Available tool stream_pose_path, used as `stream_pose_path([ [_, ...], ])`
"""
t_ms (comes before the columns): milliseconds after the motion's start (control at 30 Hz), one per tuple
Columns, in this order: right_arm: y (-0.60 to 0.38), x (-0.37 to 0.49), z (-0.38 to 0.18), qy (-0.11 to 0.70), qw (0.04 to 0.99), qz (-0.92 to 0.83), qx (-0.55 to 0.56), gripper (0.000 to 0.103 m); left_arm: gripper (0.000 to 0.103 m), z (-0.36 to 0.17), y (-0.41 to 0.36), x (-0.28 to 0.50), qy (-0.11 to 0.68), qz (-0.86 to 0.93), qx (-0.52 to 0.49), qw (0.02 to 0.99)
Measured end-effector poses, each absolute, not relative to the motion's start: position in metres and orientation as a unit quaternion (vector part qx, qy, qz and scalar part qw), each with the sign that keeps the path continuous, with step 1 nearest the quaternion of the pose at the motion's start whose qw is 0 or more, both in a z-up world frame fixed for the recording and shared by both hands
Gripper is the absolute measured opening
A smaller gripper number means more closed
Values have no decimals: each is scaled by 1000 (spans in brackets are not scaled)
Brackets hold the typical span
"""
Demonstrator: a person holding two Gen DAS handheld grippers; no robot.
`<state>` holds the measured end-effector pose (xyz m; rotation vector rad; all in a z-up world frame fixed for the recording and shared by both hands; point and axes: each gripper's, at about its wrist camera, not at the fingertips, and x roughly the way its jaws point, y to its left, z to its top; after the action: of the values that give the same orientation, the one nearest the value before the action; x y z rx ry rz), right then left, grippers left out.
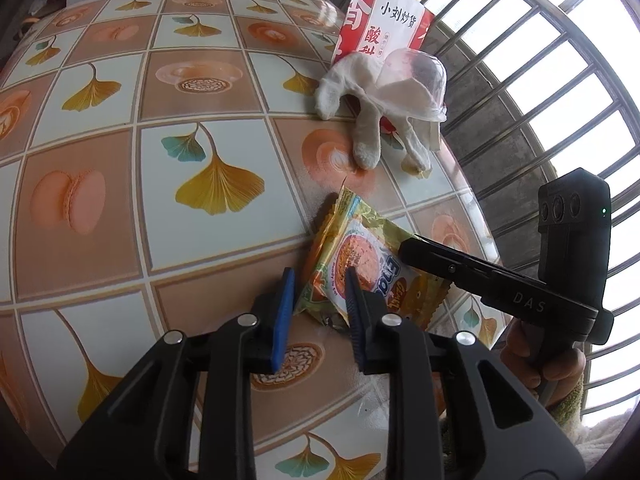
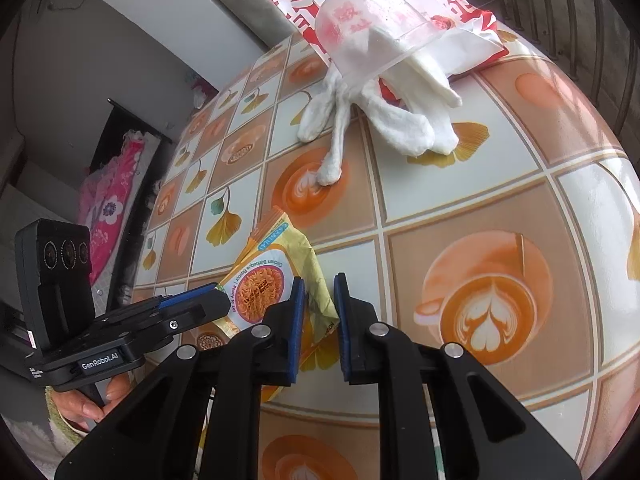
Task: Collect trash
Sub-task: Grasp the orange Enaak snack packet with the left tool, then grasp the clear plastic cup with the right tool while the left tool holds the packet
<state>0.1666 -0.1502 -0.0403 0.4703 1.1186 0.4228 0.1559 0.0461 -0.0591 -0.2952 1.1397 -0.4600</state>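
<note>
While the trash is still being left spread over the desk (image 2: 500, 208), nothing is being shown as collected yet. A red bag (image 1: 384, 20) is lying at the far edge, a white glove (image 2: 404, 120) is being draped over it, and a clear cup (image 2: 372, 28) is being rested tipped on both. Nearer, a yellow wrapper (image 1: 360, 264) is being approached from two sides. The left hand-held gripper (image 1: 316, 312) is being held part open, its jaws straddling the wrapper's near corner. The right hand-held gripper (image 2: 320, 320) is being held narrowly apart over the wrapper's other edge, not yet clamped.
</note>
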Motion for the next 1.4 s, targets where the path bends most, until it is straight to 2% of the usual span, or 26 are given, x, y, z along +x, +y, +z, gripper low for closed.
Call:
stream_pose_path([
  [333, -173, 169, -22, 506, 806, 194, 237, 19, 8, -58, 47, 154, 519, -228, -132, 813],
  [433, -187, 175, -2, 481, 829, 174, 226, 32, 7, -55, 51, 154, 514, -229, -137, 815],
  [533, -200, 188, 17, 460, 848, 153, 216, 38, 7, -50, 56, 153, 506, -229, -142, 819],
  [767, -191, 233, 53, 415, 891, 121, 134, 75, 7, -45, 67, 154, 498, -223, -153, 824],
  [867, -175, 261, 54, 416, 899, 114, 75, 80, 7, -44, 69, 155, 496, -221, -157, 825],
  [1067, -152, 306, 34, 448, 888, 101, 9, 79, 7, -41, 73, 156, 492, -220, -161, 827],
  [1100, -152, 311, 32, 454, 886, 93, 3, 76, 7, -41, 74, 157, 492, -219, -162, 827],
  [1133, -152, 311, 30, 458, 884, 94, 6, 67, 7, -40, 75, 157, 491, -219, -164, 827],
  [1167, -154, 312, 29, 462, 881, 101, 16, 65, 7, -40, 75, 157, 490, -219, -165, 828],
  [1400, -173, 293, 51, 430, 897, 86, 51, 64, 7, -34, 77, 155, 482, -223, -165, 831],
])
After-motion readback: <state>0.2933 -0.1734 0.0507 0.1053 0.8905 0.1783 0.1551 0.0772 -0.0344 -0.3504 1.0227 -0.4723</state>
